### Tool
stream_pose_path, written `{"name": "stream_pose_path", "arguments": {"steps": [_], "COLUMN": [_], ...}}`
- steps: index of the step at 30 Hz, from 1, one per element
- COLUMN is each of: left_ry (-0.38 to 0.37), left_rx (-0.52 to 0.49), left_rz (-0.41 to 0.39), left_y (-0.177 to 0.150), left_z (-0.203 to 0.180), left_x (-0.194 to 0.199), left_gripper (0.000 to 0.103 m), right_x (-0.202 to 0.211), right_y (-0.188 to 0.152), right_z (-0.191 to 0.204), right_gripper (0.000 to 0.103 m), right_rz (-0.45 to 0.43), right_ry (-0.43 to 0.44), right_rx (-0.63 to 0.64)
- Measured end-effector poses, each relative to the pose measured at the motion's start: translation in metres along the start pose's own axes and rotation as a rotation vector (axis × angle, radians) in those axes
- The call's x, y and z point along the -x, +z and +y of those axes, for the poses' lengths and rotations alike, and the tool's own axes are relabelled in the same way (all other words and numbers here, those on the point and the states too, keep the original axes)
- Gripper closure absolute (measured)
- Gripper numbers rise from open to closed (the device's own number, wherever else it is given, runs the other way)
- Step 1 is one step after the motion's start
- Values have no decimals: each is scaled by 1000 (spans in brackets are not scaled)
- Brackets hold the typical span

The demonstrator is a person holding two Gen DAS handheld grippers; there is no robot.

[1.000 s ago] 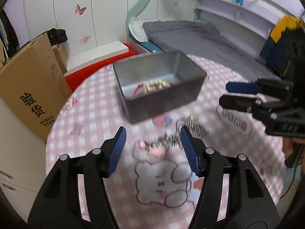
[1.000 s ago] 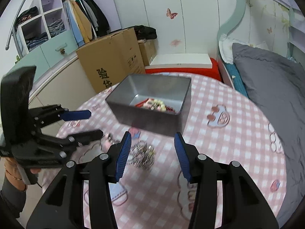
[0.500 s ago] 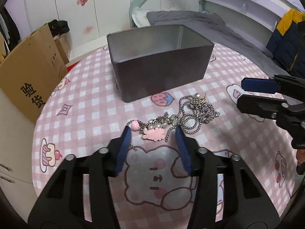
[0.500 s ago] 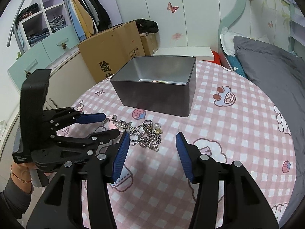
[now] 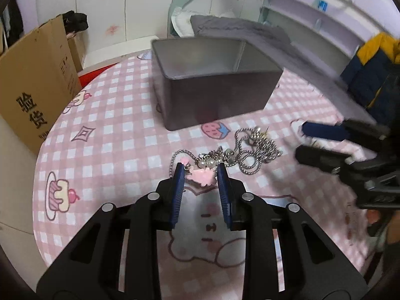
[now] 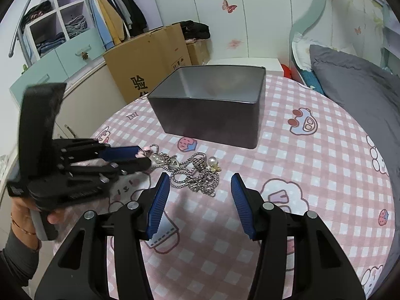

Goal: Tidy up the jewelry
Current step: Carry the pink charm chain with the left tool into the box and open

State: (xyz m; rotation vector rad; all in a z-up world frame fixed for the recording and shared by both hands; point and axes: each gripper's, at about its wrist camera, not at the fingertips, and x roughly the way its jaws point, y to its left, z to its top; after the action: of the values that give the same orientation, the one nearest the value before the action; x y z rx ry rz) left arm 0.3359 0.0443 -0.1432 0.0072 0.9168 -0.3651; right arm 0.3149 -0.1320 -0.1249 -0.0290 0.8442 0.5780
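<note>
A tangle of silver chains with pearls lies on the pink checked tablecloth in front of a grey metal tin. A pink charm at its left end sits between the fingers of my left gripper, whose jaws stand narrowly apart around it, low on the cloth. My right gripper is open and empty, just short of the chains.
A cardboard box stands beside the round table at its left edge. A bed with grey bedding lies to the right. Wardrobe shelves are at the far left.
My left gripper has come down and forward onto the pink charm and its jaws have narrowed around it. My right gripper has moved in closer to the chains, still open.
</note>
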Motion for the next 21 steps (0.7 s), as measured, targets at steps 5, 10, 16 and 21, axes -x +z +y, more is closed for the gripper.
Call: {"name": "stream_pose_path", "arguments": {"steps": [5,10,16,21], "left_ry": [-56,-66,-69,-71], "left_rx": [52,75,72,61], "left_rz": [-47,-79,-89,-81], "left_y": [2,5,4,4], "left_z": [16,27,31,32], "left_x": [24,39,46,42], "left_gripper": [77,77,77,77], "right_x": [-8,-25,-52,-70], "right_y": [3,6,12,16], "right_z": [16,40,61,69], "right_gripper": [55,55,63,72], "right_rz": [13,36,63,93], "right_ry": [-11,-31,-61,-78], "right_rx": [51,145,231,287]}}
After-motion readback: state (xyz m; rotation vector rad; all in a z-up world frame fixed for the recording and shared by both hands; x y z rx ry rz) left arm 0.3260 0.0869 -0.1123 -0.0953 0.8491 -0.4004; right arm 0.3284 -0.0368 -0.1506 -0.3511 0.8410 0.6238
